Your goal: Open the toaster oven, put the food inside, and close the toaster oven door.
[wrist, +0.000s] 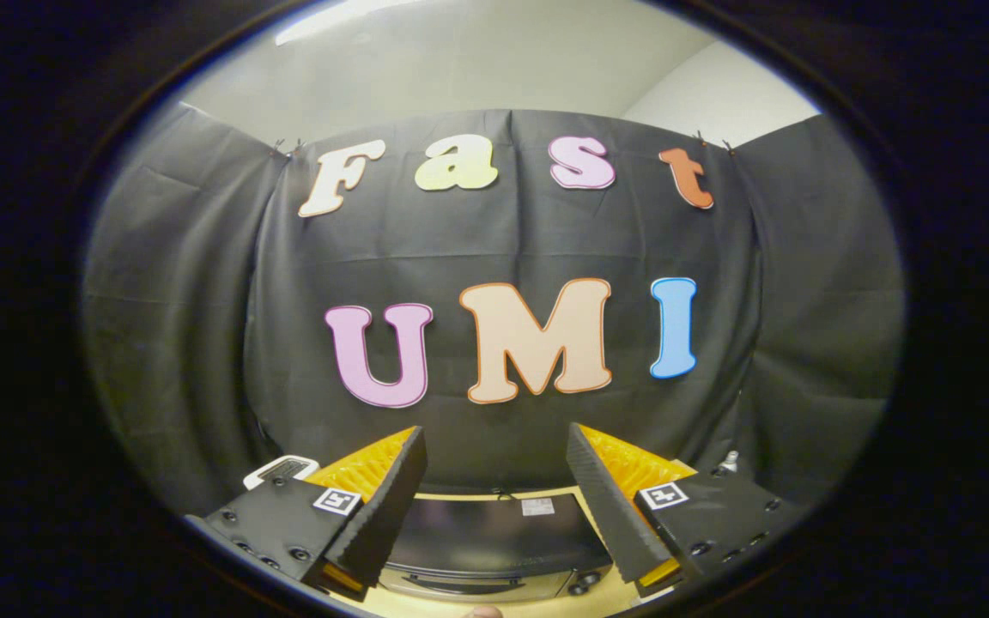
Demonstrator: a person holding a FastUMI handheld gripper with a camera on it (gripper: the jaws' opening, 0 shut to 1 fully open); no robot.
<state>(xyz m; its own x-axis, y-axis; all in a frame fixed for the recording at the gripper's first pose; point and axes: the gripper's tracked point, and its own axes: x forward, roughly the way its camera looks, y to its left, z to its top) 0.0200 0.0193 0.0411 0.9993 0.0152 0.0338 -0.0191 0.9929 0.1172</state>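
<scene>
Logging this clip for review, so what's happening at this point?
A person holds the tool up above the toaster oven, its fingers spread open with nothing between them. The oven's dark top and the upper edge of its front, with a handle and a knob, show low between the fingers; I cannot tell whether the door is shut. A small white object sits beside it. Nothing is gripped yet.

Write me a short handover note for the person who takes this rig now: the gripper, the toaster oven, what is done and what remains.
Gripper: open, fingers spread wide, holding nothing, raised above the table.
Toaster oven: below and between the fingers, seen from above on the table; its handle and knobs face the gripper. The door appears closed, though little of the front shows.
Food: I cannot place it from here.
Done: nothing, as far as I can tell.
Left: open the door, put the food inside, close the door.
</scene>
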